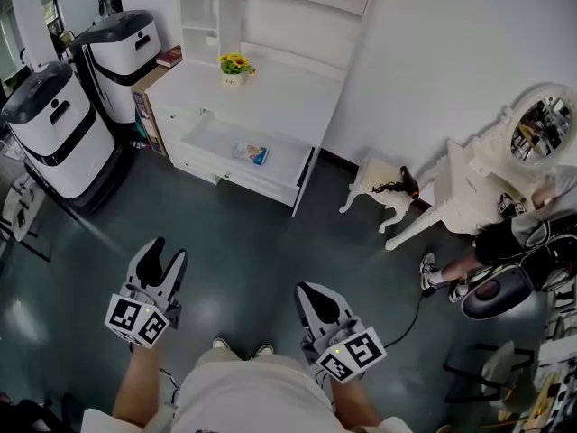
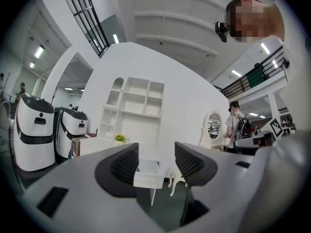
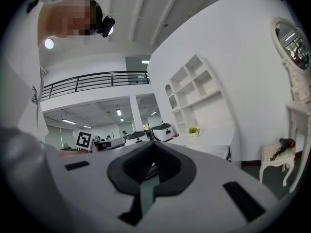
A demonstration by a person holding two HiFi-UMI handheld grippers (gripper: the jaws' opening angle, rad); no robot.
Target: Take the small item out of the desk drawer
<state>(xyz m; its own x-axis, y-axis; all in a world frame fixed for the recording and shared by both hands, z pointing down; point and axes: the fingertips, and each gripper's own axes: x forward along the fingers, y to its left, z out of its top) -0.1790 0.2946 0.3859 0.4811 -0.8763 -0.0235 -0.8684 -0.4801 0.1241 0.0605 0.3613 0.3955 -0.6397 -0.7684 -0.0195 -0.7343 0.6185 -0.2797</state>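
**While the Drawer Stands Open, Both Grippers Hang Well Short of It**

Where the glossy dark grey floor point(image 1: 270, 233) meets the white wall, a white wooden desk point(image 1: 279, 84) with a shelf unit on top stands ahead of the person. To its left are two tall white-and-black round-topped machines point(image 1: 54, 129), one behind the other. Off to the right is a white dressing table with an oval mirror point(image 1: 469, 188), and a small white carved stool point(image 1: 365, 183) stands just beside it.

The desk's wide white drawer point(image 1: 230, 177) is pulled out over the floor. The left gripper point(image 1: 169, 253), grey with black ribbed pads, is held low and well apart from the desk. Its jaws stand apart with nothing between them, and its own view looks through the gap toward the far drawer. The right gripper point(image 1: 308, 289), a match for the left, is just as far back; its jaws are closed together and empty.

A small white pot of yellow flowers point(image 1: 235, 66) sits on the desktop. The small flat blue-and-white packet point(image 1: 252, 153) lies inside the open drawer, toward its right half, with neither gripper touching it.
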